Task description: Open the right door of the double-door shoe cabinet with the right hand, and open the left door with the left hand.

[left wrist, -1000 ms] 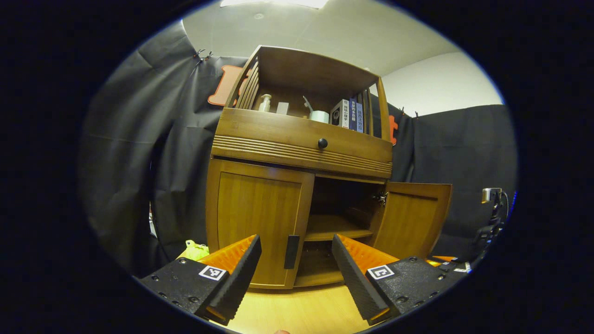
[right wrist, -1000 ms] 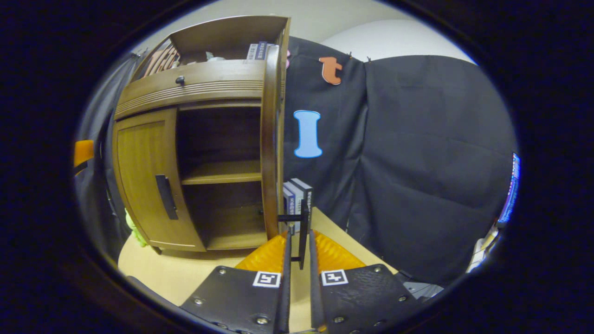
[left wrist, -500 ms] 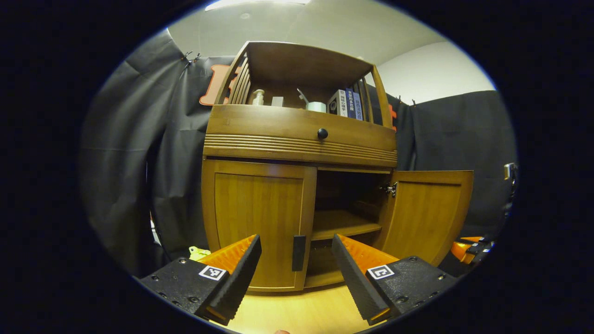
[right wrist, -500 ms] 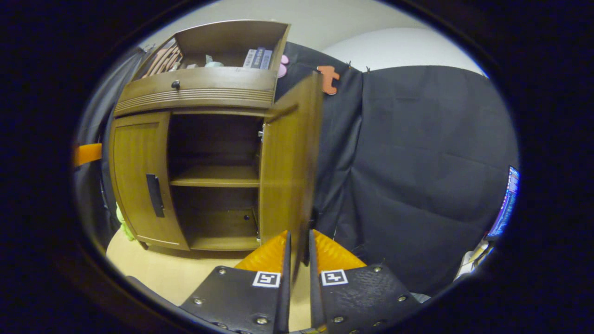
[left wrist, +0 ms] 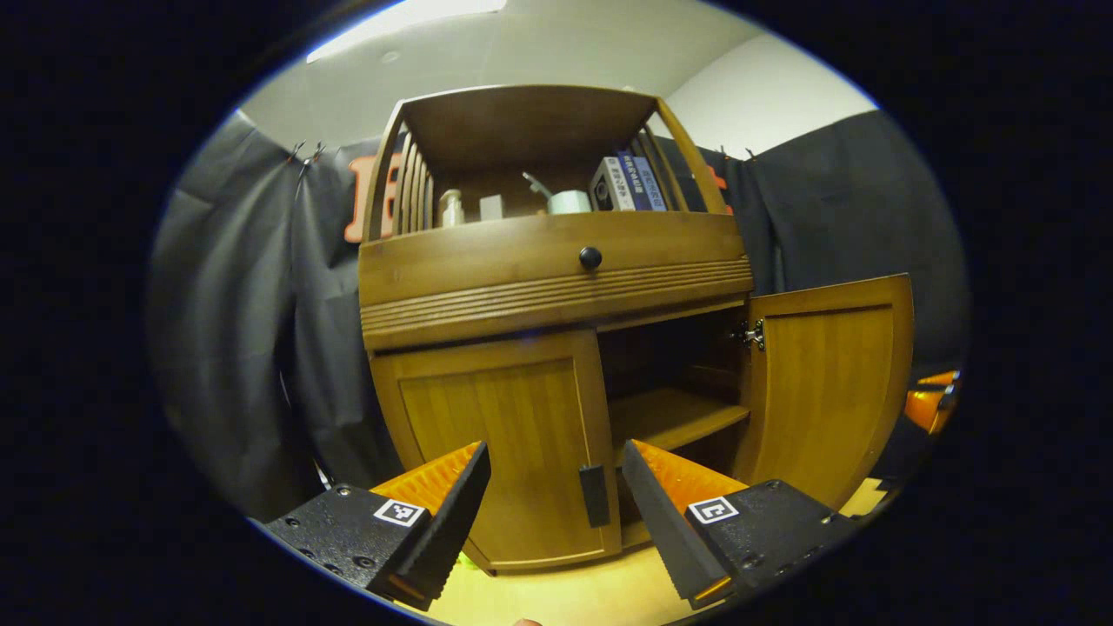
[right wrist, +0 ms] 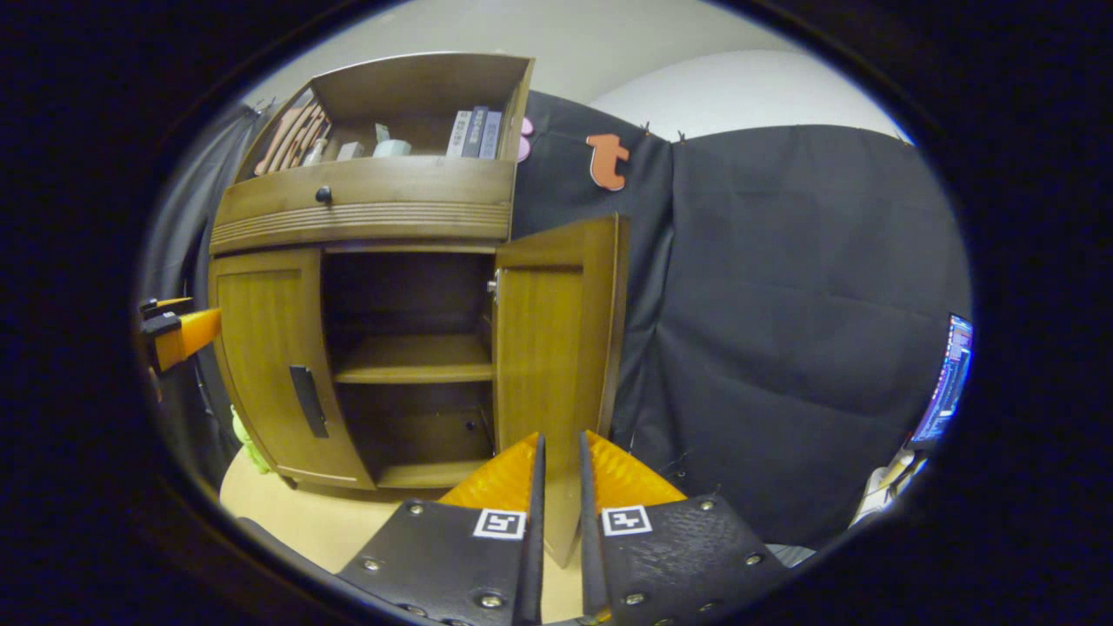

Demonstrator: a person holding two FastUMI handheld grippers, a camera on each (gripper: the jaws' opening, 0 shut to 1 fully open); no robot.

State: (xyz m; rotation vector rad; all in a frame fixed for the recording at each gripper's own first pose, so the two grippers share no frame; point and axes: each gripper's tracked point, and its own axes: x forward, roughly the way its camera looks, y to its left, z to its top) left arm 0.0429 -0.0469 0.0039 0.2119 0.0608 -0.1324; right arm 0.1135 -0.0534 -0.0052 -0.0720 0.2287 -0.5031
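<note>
One door of the wooden shoe cabinet (left wrist: 556,287) stood open: the right door (right wrist: 556,348), a smooth framed panel, was swung wide at three o'clock, its edge between the nearly closed fingers of the right claw (right wrist: 556,487), though whether they pinched it could not be told. At six o'clock the left claw (left wrist: 556,487) hung spread before the shut left door (left wrist: 504,452), flanking its slim black handle (left wrist: 595,496). Judging by this, the next move called for closing on that handle and pulling.
</note>
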